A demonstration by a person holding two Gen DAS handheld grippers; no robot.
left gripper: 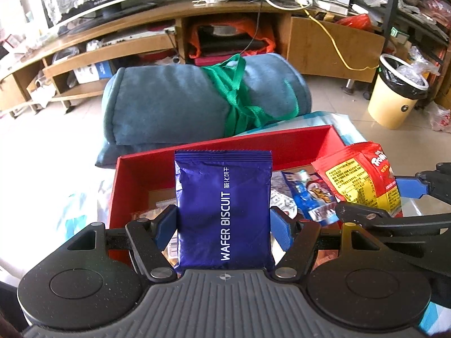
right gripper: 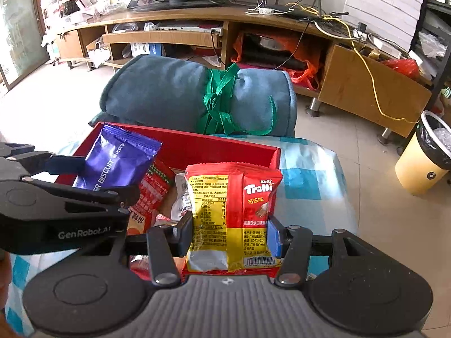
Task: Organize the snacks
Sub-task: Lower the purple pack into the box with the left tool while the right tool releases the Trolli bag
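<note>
My left gripper (left gripper: 224, 222) is shut on a blue wafer biscuit packet (left gripper: 224, 208), held upright above the red box (left gripper: 214, 143). The same blue packet (right gripper: 118, 160) and left gripper (right gripper: 84, 177) show at the left of the right wrist view. My right gripper (right gripper: 229, 233) is shut on a red and yellow Trolli gummy packet (right gripper: 234, 214), over the box's (right gripper: 197, 140) near right corner. That Trolli packet (left gripper: 363, 177) appears at the right in the left wrist view with the right gripper (left gripper: 389, 197). Several other snack packets (left gripper: 307, 194) lie inside the box.
A rolled teal blanket (left gripper: 174, 104) tied with green strap lies right behind the box. The box sits on a blue and white checked cloth (right gripper: 310, 180). A cream waste bin (left gripper: 394, 95) stands on the floor at right, and a wooden TV stand (right gripper: 180, 19) runs along the back.
</note>
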